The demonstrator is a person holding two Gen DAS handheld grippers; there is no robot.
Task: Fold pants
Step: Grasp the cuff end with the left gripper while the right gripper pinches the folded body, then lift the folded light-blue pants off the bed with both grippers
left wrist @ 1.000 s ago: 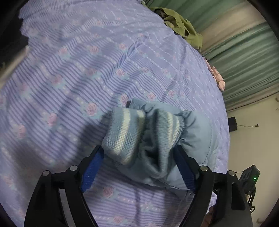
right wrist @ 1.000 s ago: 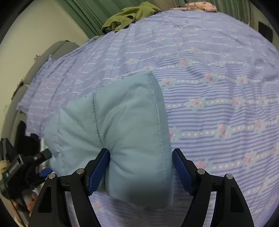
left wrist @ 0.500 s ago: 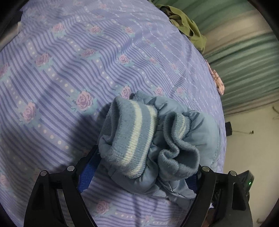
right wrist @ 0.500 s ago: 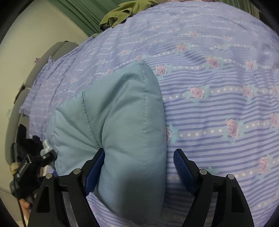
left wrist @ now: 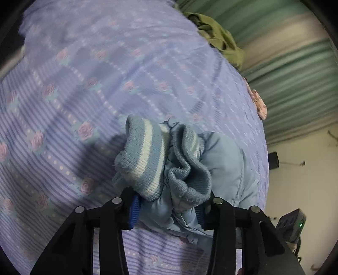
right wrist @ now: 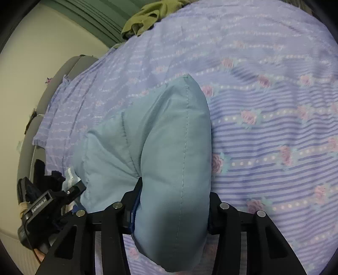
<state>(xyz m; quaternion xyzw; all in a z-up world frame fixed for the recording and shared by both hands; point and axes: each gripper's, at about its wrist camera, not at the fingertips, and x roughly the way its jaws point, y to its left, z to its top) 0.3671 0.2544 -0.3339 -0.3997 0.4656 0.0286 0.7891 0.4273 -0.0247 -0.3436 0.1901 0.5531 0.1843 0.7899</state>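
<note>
Pinching padded blue pants [right wrist: 169, 148] at both ends, left gripper [left wrist: 166, 208] clamping striped cuffs [left wrist: 145, 160], right gripper [right wrist: 171, 208] squeezing the folded bend, length running gripper to gripper across the floral bedsheet [right wrist: 264, 63].

One pair of padded light-blue pants [left wrist: 224, 167] lies on one bed sheet [left wrist: 88, 88], a lilac striped one printed with roses. The pants show two ribbed cuffs [left wrist: 143, 160], each banded with white stripes. Two hand-held grippers are counted: the left hand-held gripper [left wrist: 166, 211] and the right hand-held gripper [right wrist: 171, 211], each with two fingers. Beyond the pants, at the sheet's far edge, sit one olive-green garment [right wrist: 147, 17] and one pink floral cloth [left wrist: 258, 103].
</note>
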